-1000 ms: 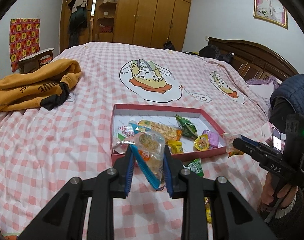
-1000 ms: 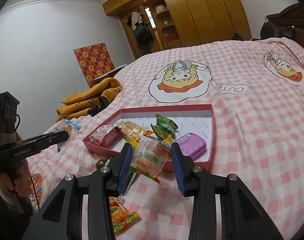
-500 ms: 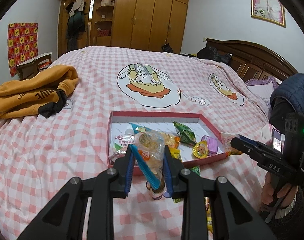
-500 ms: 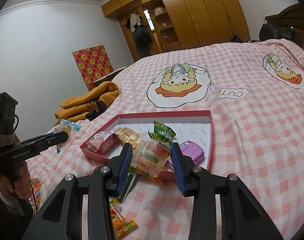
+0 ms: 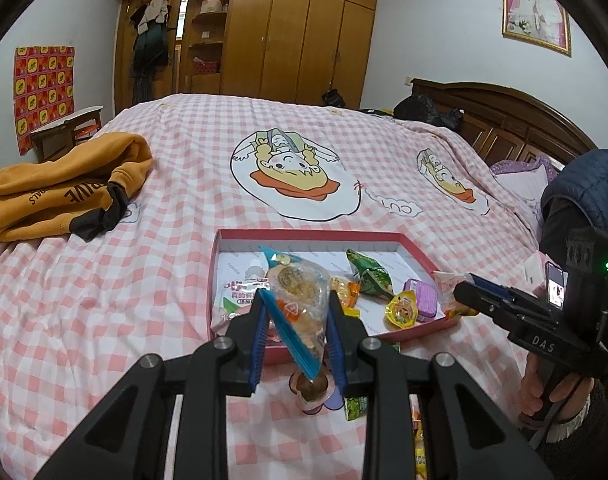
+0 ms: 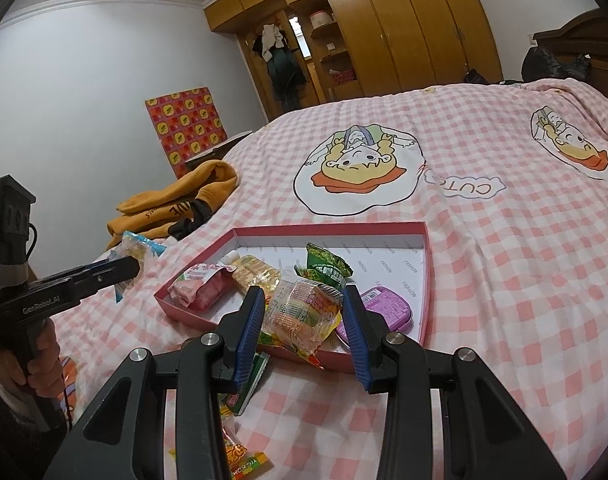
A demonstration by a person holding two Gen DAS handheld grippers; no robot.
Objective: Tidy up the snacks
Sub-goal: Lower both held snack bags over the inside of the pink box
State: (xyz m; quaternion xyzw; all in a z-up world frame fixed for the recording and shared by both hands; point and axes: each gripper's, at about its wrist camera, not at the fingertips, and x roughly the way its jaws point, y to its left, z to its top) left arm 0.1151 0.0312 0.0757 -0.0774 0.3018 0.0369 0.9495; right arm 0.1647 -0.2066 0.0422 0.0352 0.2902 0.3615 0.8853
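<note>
Only the left view shows a brown jelly cup [image 5: 312, 388] below the left gripper [image 5: 297, 322], jaws clamping a clear cookie packet [image 5: 300, 300]. The right gripper [image 6: 304, 316] pinches an orange snack packet [image 6: 302, 316] before the red tray [image 6: 425, 280].

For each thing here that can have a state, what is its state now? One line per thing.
left gripper: shut on a clear cookie packet
right gripper: shut on a clear candy packet
pink box: open, partly filled with snacks
purple tin: closed, lying in the box
wardrobe: doors closed
</note>
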